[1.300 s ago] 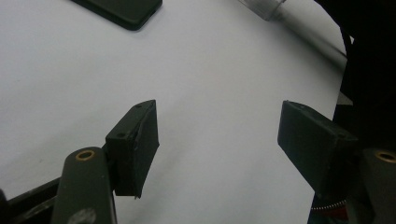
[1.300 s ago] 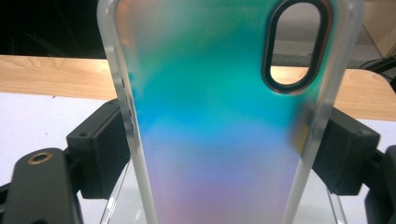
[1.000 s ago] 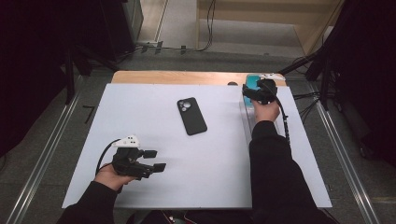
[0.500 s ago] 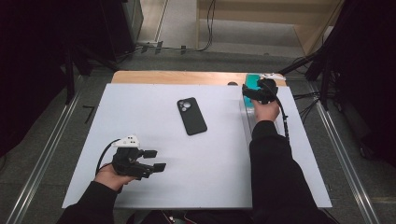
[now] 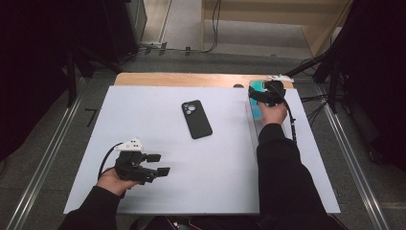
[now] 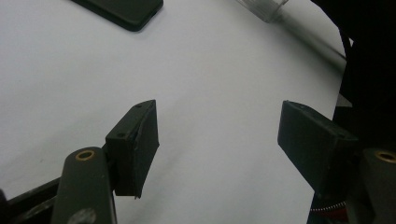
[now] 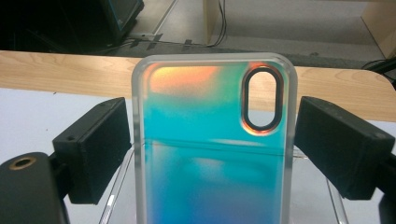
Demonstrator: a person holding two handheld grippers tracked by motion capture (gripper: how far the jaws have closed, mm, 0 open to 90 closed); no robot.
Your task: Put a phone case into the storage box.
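My right tongs (image 7: 212, 144) stand at the far right part of the white surface (image 5: 158, 129), and their jaws have just been opening. The iridescent teal phone case (image 7: 210, 154) stands upright between them: the left pad sits just beside its edge, the right pad a little apart, so I grip nothing. The case rests in a clear stand (image 7: 116, 196) near the wooden strip (image 7: 56, 70) at the surface's far edge. A black phone (image 5: 197, 119) lies flat, camera side up, near the middle of the surface. My left tongs (image 5: 158, 164) are wide and empty, low over the near left part, well apart from the phone.
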